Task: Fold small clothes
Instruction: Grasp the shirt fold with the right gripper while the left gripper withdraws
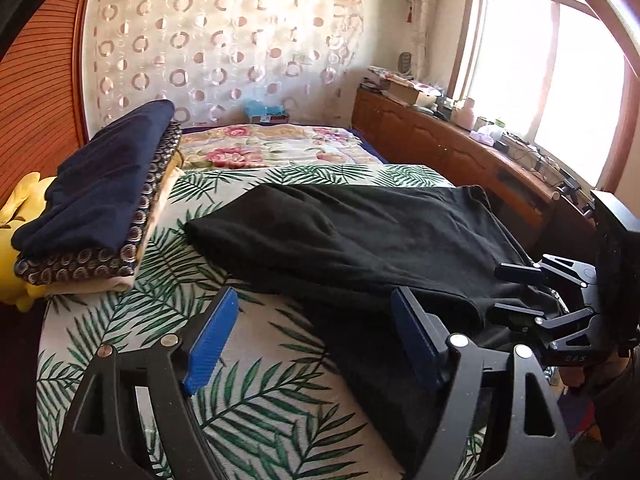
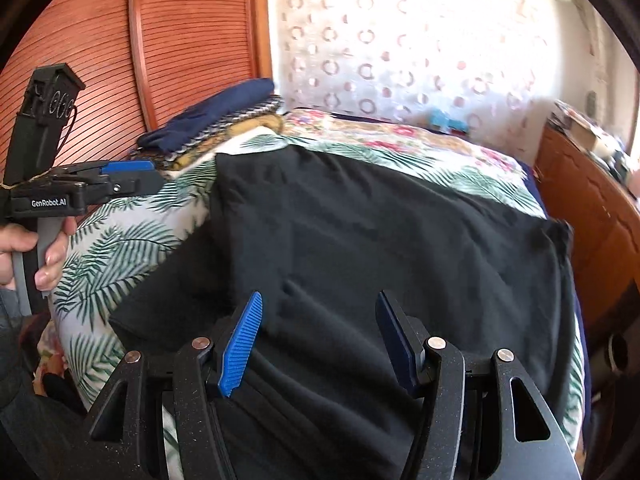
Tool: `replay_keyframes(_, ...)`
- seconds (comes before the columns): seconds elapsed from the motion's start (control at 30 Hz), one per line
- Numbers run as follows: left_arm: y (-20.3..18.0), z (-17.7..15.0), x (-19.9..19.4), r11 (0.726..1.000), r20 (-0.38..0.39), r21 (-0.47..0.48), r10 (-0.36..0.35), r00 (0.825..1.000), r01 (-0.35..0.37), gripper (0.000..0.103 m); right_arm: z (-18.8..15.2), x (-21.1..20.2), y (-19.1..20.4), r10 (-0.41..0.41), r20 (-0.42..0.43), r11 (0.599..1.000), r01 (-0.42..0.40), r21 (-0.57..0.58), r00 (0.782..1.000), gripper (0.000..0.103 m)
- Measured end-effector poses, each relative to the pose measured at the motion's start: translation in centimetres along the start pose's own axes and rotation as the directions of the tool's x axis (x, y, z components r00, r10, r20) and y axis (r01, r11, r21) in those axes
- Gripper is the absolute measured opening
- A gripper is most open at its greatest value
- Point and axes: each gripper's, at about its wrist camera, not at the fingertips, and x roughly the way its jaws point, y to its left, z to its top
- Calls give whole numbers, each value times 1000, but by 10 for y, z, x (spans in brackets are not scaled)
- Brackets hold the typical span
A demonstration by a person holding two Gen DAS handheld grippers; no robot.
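A black garment [image 1: 352, 240] lies spread on the palm-leaf bedspread [image 1: 256, 408]; it fills the middle of the right wrist view [image 2: 380, 240]. My left gripper [image 1: 316, 332] is open and empty, hovering over the garment's near left edge. It also shows in the right wrist view [image 2: 136, 172], at the left side of the bed. My right gripper [image 2: 320, 336] is open over the garment's near part, its fingers apart with cloth below them. It also shows in the left wrist view [image 1: 516, 292], at the garment's right end.
A stack of folded clothes [image 1: 100, 204] with a navy piece on top sits at the bed's left, beside a yellow item [image 1: 16, 248]. A wooden sideboard [image 1: 460, 148] with clutter runs along the right under a window. A wooden headboard [image 2: 192, 40] stands at the left.
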Motion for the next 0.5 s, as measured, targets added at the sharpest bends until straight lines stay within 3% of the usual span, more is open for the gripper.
replay_keyframes(0.4, 14, -7, -10, 999, 26, -16, 53, 998, -52, 79, 26, 71, 19, 84, -92, 994, -90, -64, 992, 60)
replay_keyframes(0.5, 16, -10, -10, 999, 25, -18, 50, 998, -50, 79, 33, 91, 20, 88, -130, 993, -97, -63, 988, 48)
